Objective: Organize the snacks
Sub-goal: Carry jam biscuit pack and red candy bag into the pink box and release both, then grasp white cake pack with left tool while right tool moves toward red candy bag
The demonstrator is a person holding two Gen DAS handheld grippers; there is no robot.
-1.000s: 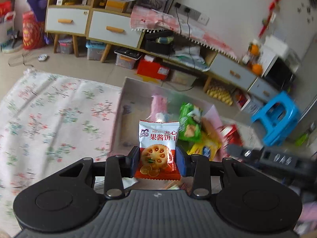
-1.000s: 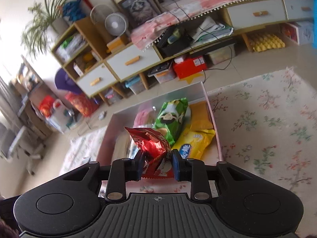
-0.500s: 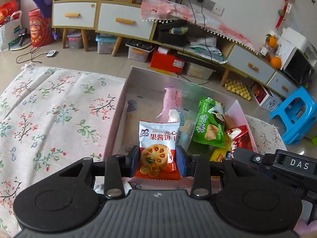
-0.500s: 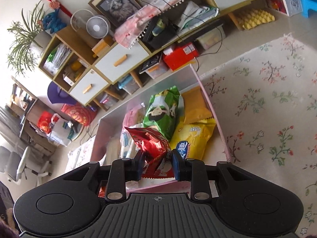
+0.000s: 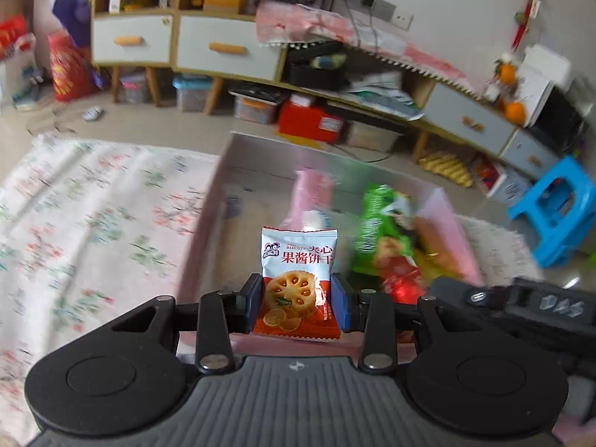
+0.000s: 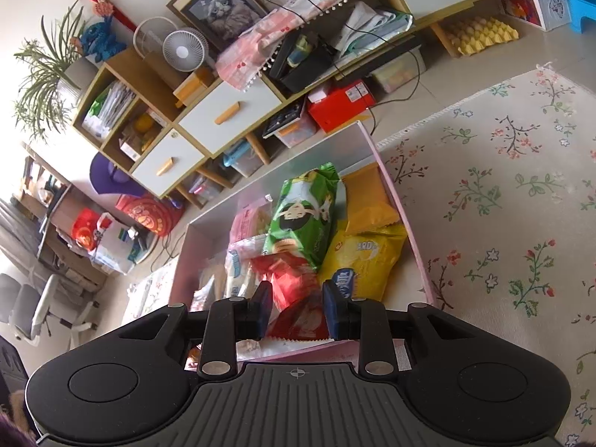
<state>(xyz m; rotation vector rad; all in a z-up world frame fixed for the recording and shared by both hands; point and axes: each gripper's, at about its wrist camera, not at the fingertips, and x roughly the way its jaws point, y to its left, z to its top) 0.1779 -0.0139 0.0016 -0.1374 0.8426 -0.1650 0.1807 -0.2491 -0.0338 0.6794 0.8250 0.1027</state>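
Note:
My left gripper (image 5: pixel 298 303) is shut on a white and orange biscuit packet (image 5: pixel 298 279), held upright over the near edge of the pink box (image 5: pixel 208 219). My right gripper (image 6: pixel 296 309) has its jaws spread wider than the red snack bag (image 6: pixel 294 287), which lies between them on the other snacks in the pink box (image 6: pixel 413 246). The box holds a green chip bag (image 6: pixel 303 216), a yellow bag (image 6: pixel 367 257), an orange packet (image 6: pixel 367 201) and pink and white packets (image 6: pixel 242 257). The right gripper's body (image 5: pixel 521 305) shows in the left wrist view.
The box stands on a floral rug (image 6: pixel 503 193) (image 5: pixel 93 231). Behind it are a low cabinet with drawers (image 5: pixel 223 44), storage bins and a red box (image 5: pixel 309 123) on the floor. A blue stool (image 5: pixel 555 208) stands at the right.
My right gripper's jaws have opened and the red snack bag has dropped from upright onto the snacks in the box. My left gripper still holds the biscuit packet and has shifted a little.

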